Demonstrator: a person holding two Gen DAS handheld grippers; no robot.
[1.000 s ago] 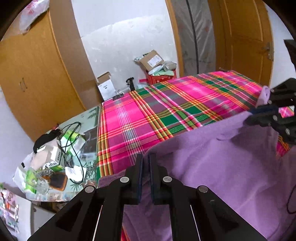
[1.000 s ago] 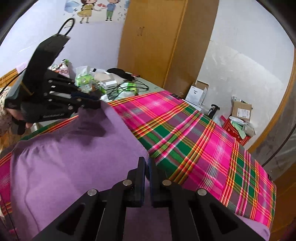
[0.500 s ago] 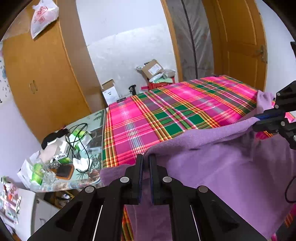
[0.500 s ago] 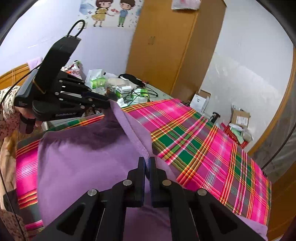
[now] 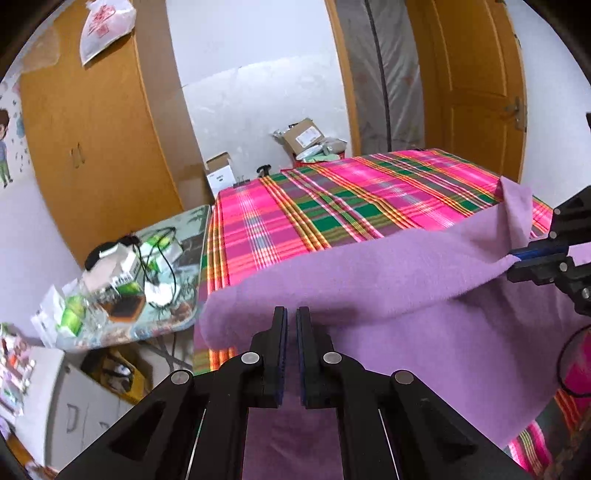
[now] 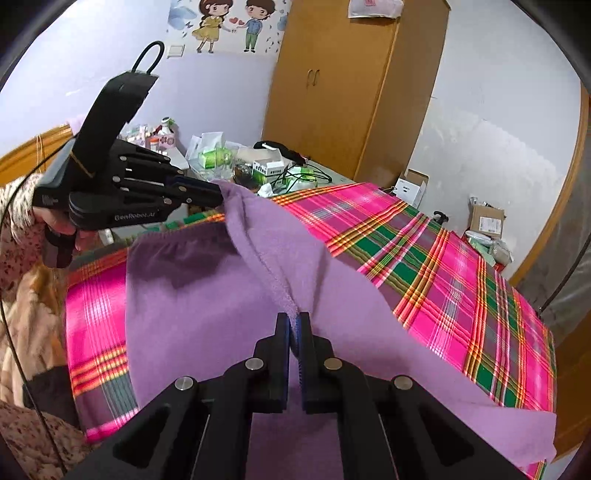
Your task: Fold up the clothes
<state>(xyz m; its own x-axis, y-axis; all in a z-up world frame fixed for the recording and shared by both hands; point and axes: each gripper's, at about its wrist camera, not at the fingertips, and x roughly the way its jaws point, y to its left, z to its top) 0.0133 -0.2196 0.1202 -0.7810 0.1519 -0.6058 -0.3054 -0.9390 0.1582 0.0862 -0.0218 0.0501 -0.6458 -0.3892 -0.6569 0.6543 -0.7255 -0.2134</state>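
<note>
Grippers, left (image 5: 290,325) and right (image 6: 294,328), clench the soft, light purple garment's (image 6: 207,314) far hem, the best hold.

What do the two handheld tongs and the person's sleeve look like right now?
Both tongs are matte black linkage frames with silver pivot pins and blue-lined pads. The left tongs have a tall black handle block, white "GenRobot.AI" lettering on the side and a black cable looping off the top. The right tongs look the same up close. The sleeve is a floral print.

home bedroom, plaid-covered bed (image 5: 332,206), wooden wardrobe (image 6: 340,92), cartoon wall sticker (image 6: 229,26)
</note>
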